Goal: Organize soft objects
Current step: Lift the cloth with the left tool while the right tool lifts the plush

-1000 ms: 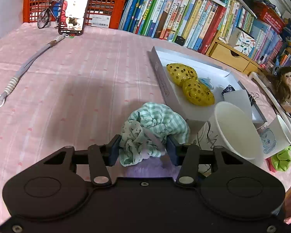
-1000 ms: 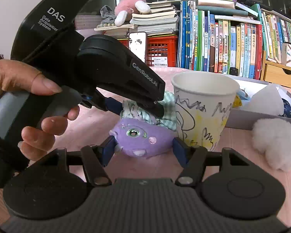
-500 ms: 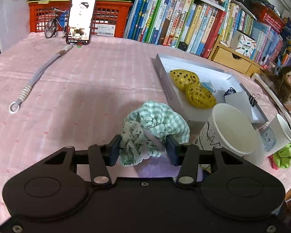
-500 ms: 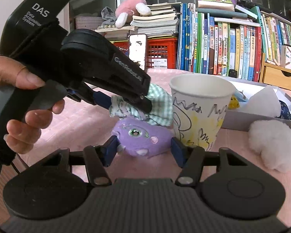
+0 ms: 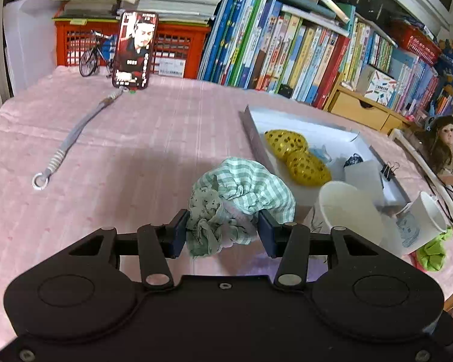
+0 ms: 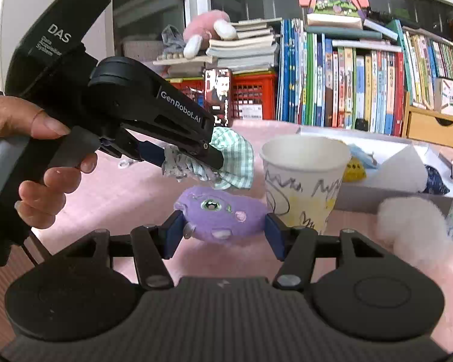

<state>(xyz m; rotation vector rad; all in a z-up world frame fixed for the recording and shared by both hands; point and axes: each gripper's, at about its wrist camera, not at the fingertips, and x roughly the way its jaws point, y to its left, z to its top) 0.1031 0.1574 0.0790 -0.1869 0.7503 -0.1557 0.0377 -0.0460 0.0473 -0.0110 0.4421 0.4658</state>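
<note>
Left wrist view: your left gripper stays clenched on the green checked cloth bundle, now lifted higher off the pink tablecloth. Your right gripper has just been closing, and its pads now press the purple plush on the table. The white tray holds two yellow perforated balls; the paper cup shows nothing inside.

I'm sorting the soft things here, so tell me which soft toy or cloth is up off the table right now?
The green checked cloth bundle, clamped in the left gripper, hangs above the table. The purple plush and white fluffy ball rest on the pink tablecloth.
</note>
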